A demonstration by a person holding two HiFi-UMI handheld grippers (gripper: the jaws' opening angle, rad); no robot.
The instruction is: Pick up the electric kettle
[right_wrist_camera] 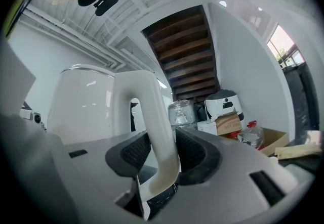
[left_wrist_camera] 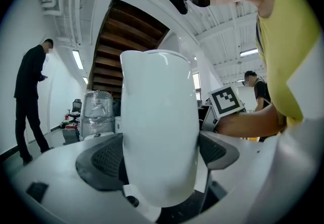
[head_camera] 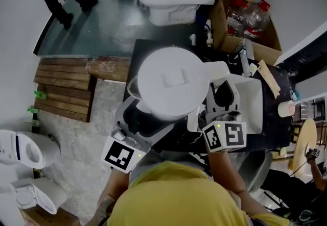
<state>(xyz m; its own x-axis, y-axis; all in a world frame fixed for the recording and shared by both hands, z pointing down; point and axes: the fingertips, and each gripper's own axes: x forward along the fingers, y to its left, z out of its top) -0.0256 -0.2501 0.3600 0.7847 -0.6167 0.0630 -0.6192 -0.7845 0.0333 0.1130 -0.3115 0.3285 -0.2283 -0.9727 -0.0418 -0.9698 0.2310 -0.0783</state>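
The left gripper's (left_wrist_camera: pixel 160 154) textured dark pads (left_wrist_camera: pixel 101 160) clamp the glossy white electric kettle's (head_camera: pixel 171 83) smooth rounded body, while the right gripper (right_wrist_camera: pixel 166 153) pinches its curved loop handle (right_wrist_camera: pixel 152 112).

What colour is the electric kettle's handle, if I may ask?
The handle is white, like the kettle body; the right gripper view shows it best.
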